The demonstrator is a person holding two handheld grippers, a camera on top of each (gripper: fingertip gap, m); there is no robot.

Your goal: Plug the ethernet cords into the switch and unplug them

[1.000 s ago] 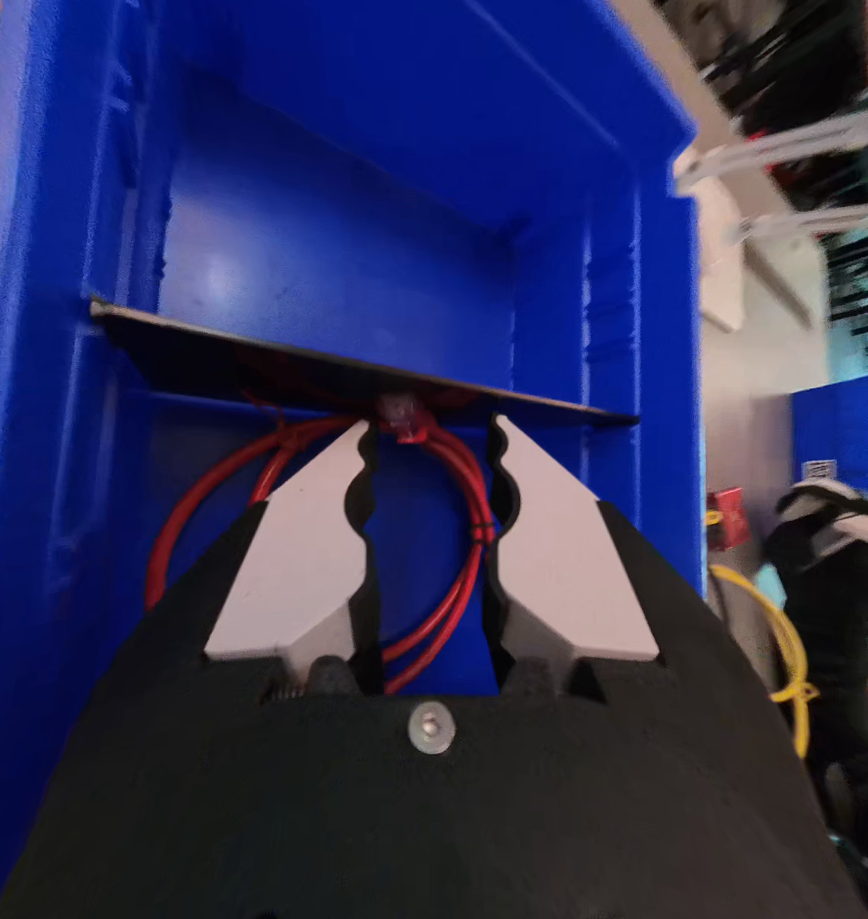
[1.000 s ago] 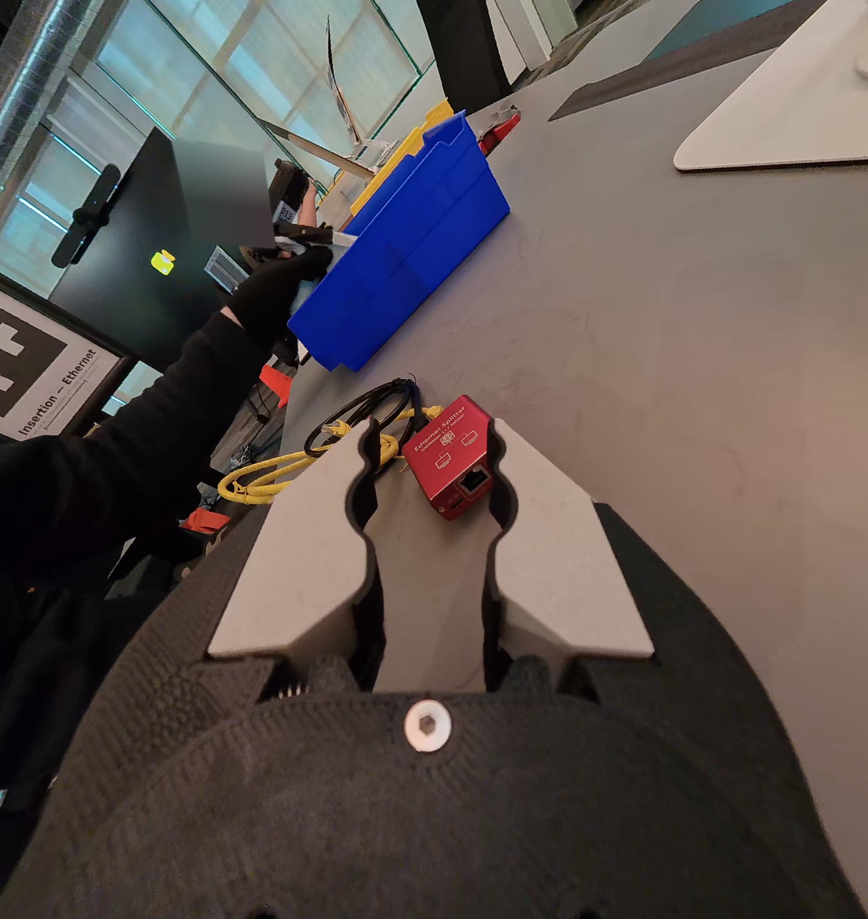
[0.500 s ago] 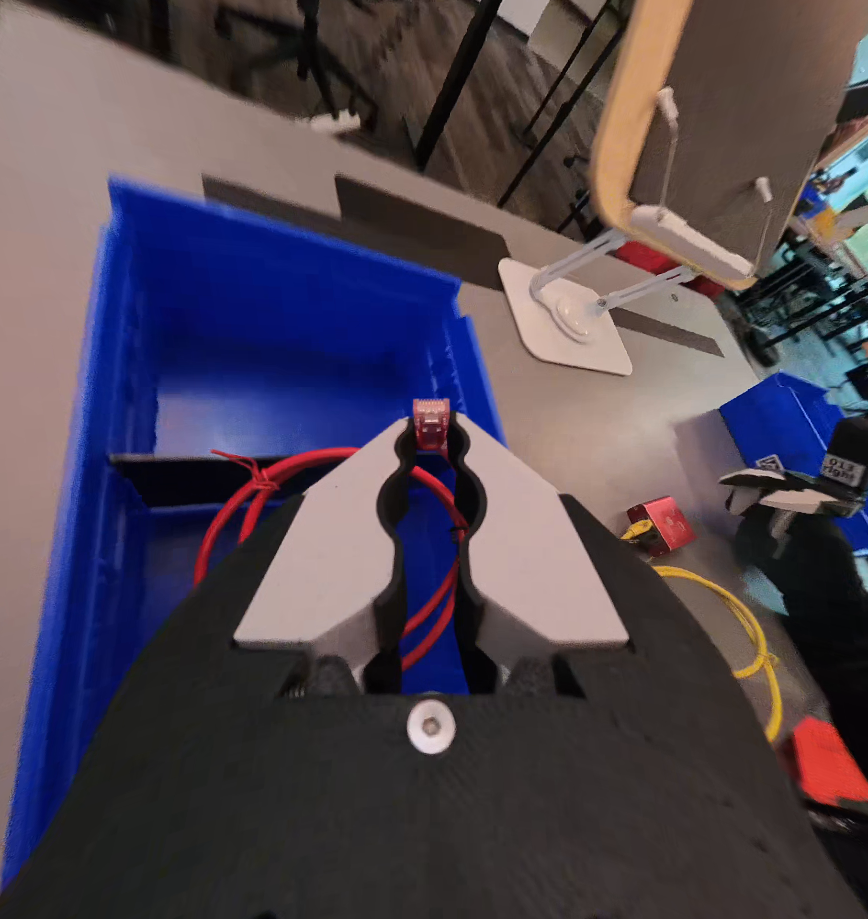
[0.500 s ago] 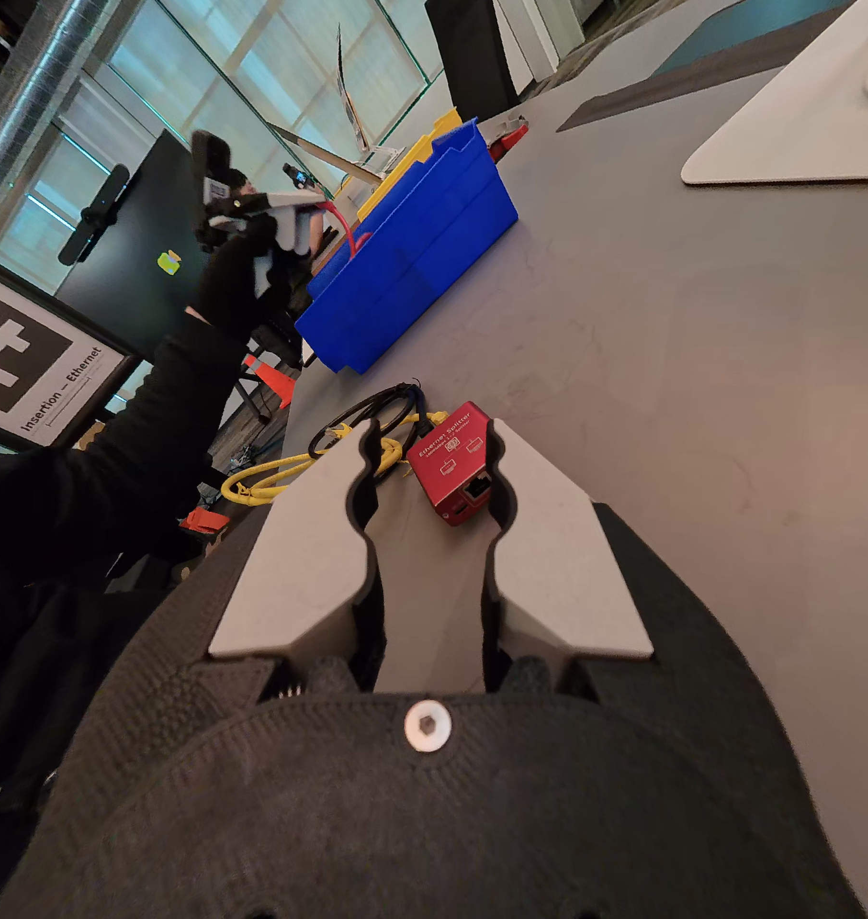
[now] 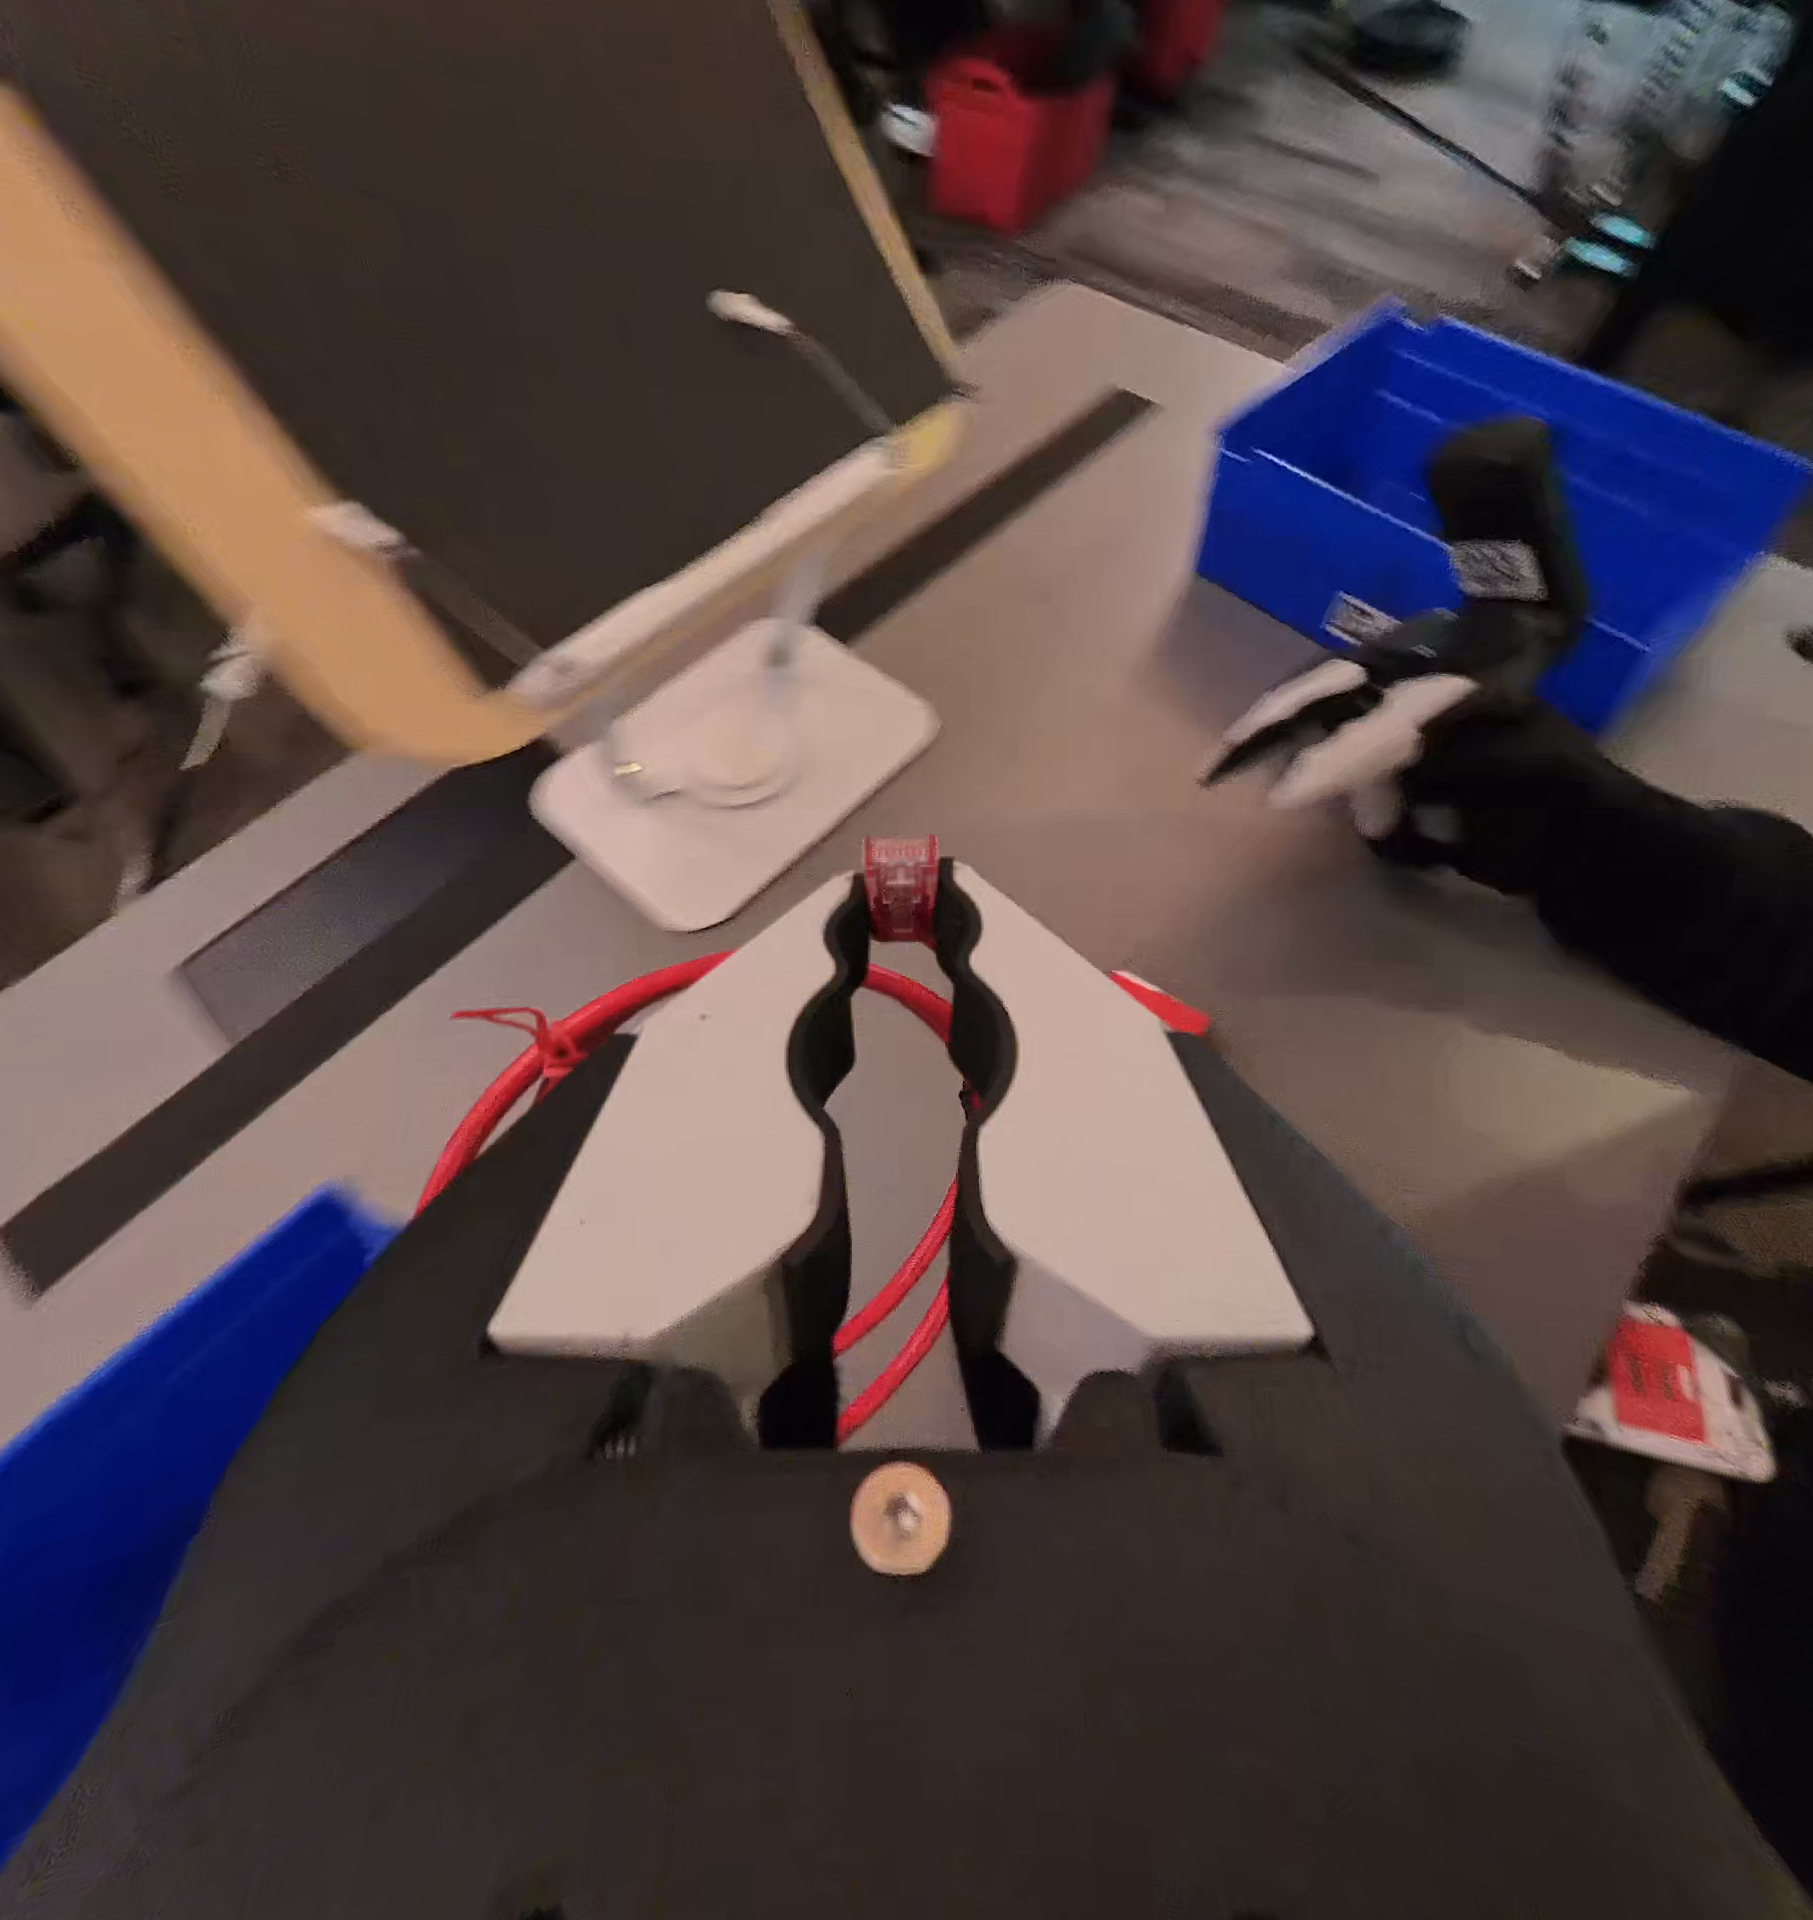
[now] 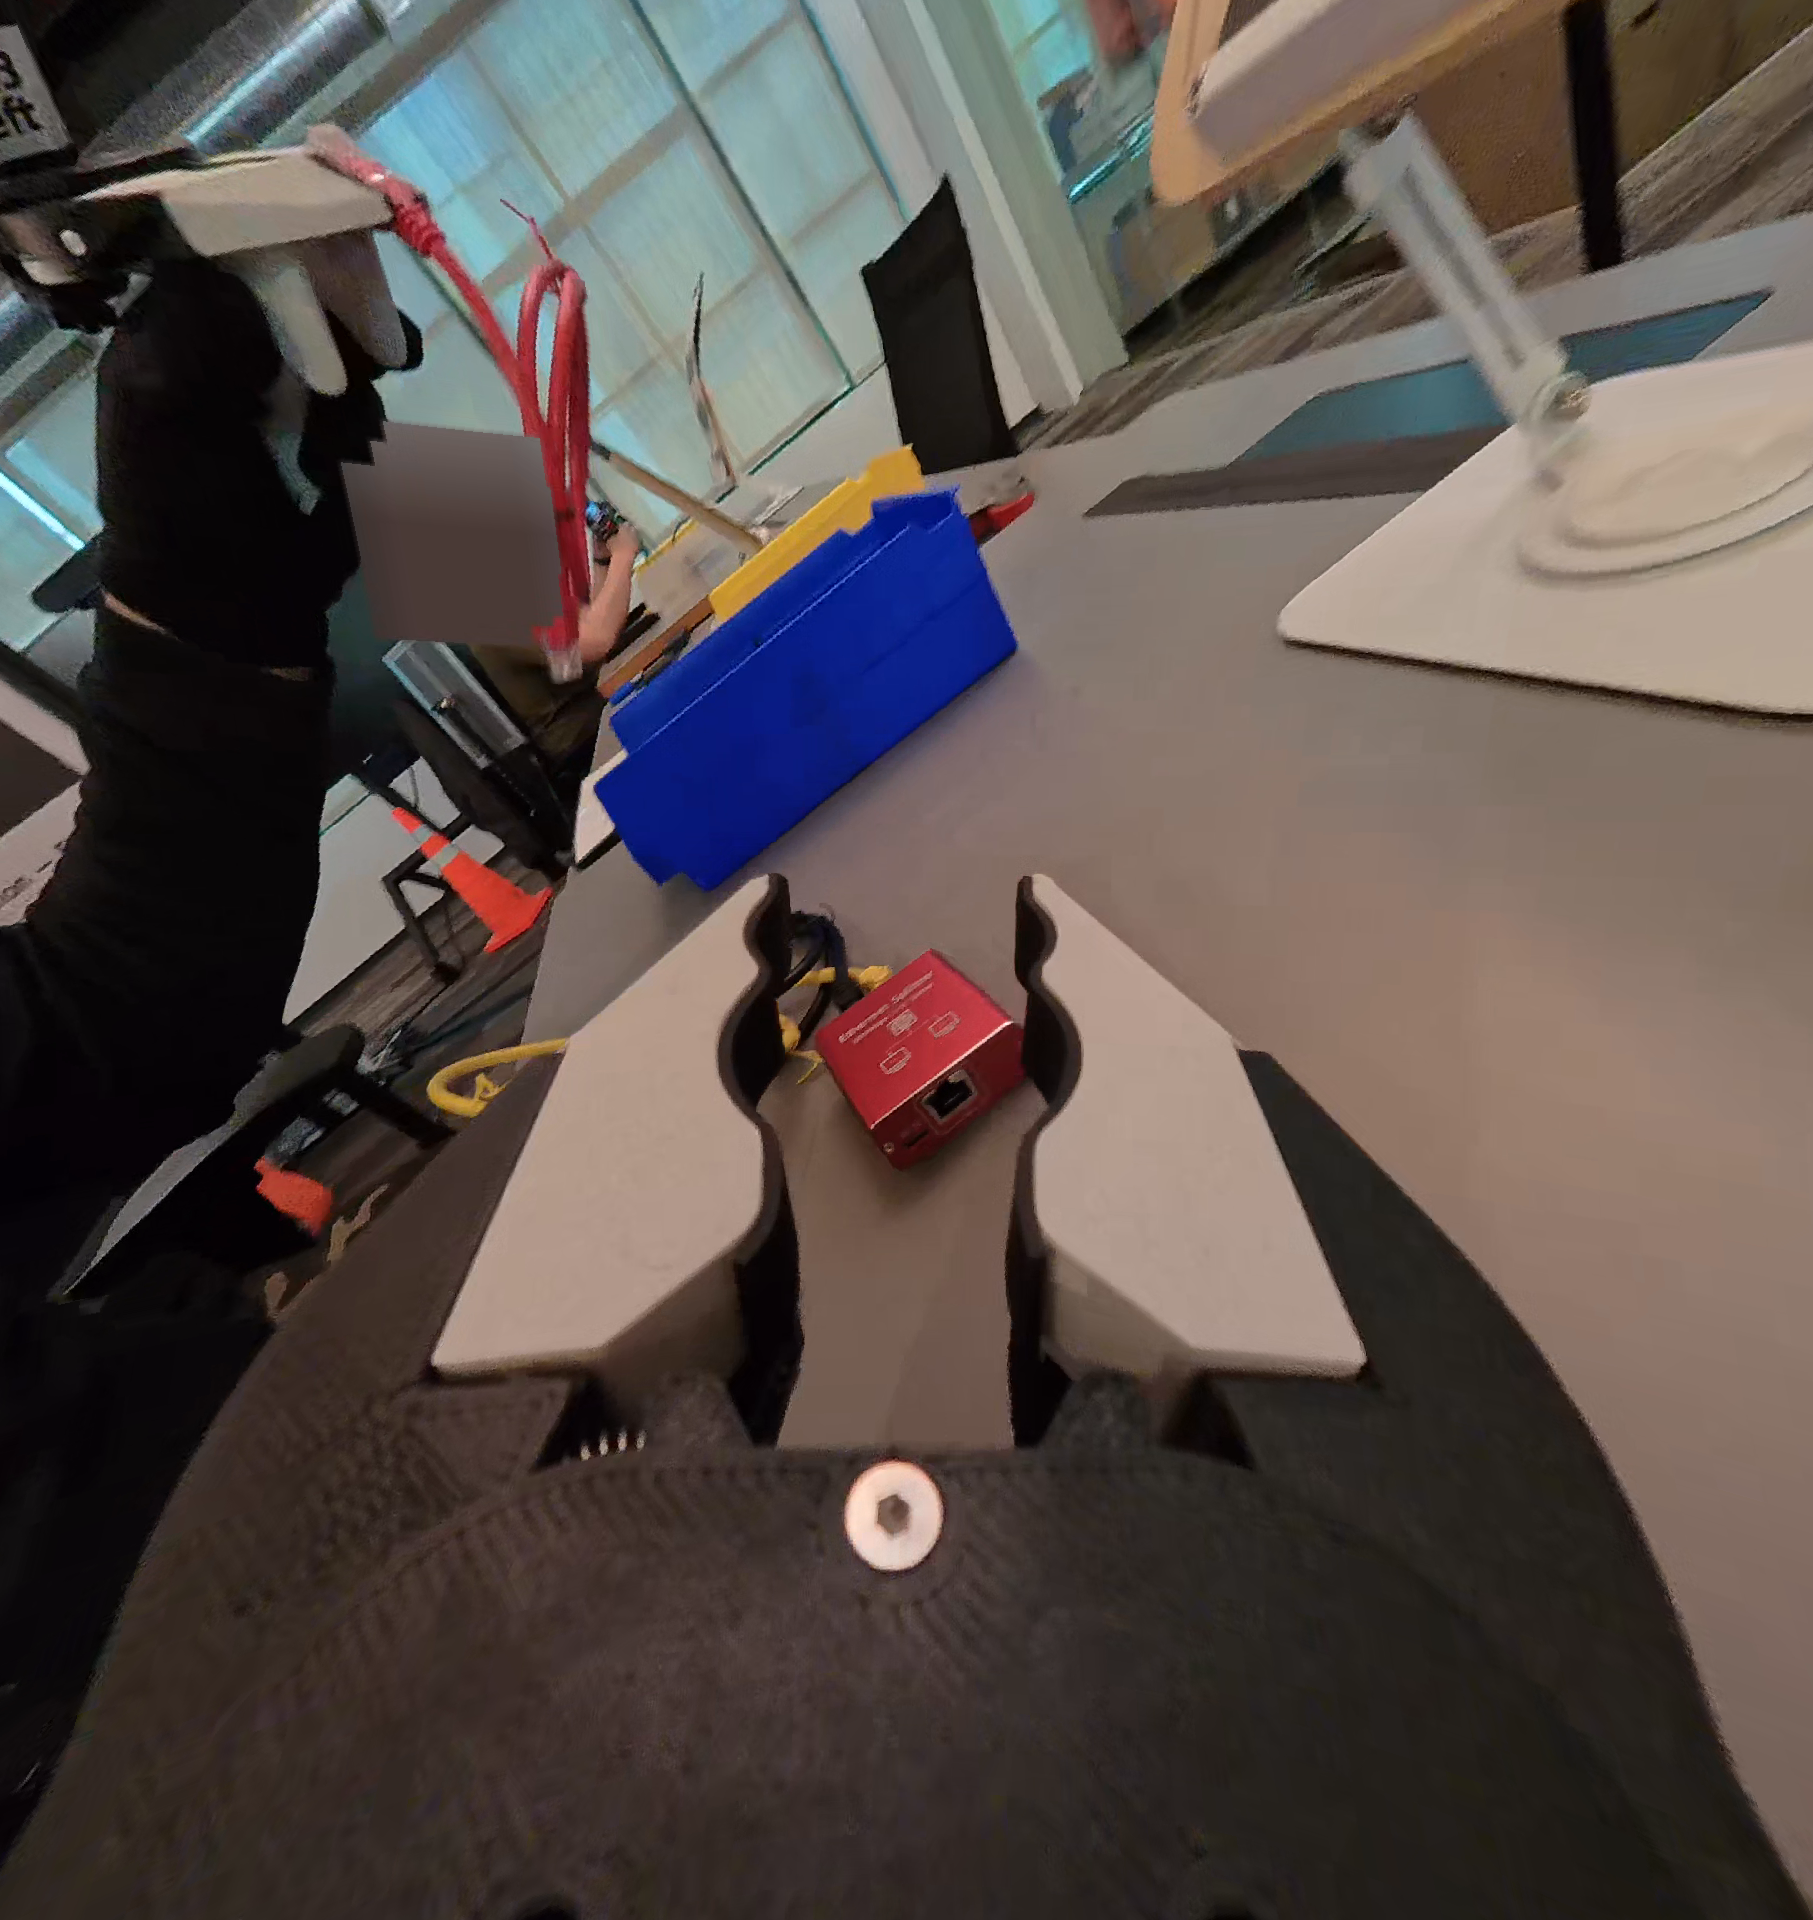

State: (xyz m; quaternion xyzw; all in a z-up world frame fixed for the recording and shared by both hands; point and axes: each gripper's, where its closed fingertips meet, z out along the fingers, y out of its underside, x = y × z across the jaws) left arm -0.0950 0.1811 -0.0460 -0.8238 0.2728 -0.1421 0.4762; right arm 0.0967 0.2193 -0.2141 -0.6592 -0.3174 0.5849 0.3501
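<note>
My left gripper (image 5: 900, 875) is shut on the plug of a red ethernet cord (image 5: 900, 906), and the cord's tied coil (image 5: 528, 1081) hangs below the fingers. In the right wrist view the left gripper (image 6: 346, 192) is held high at the upper left with the red cord (image 6: 559, 416) dangling from it. The small red switch (image 6: 917, 1049) lies on the grey table, an empty port facing me. My right gripper (image 6: 897, 904) is open and empty, low over the table, with the switch between its fingertips. A yellow cord (image 6: 476, 1081) and a black cord (image 6: 808, 945) lie behind the switch.
A blue bin (image 6: 808, 707) stands on the table beyond the switch, and its corner (image 5: 102, 1455) shows at lower left in the left wrist view. Another blue bin (image 5: 1401, 499) sits far right. A white stand base (image 6: 1608, 561) holds a tilted board. An orange cone (image 6: 476, 883) stands on the floor. The gap from one gripper's tips to the other's is roughly 25 centimeters.
My left gripper closed on the red plug inside the blue bin, lifted the cord out and swung up and right over the table. My right gripper stayed open by the switch.
</note>
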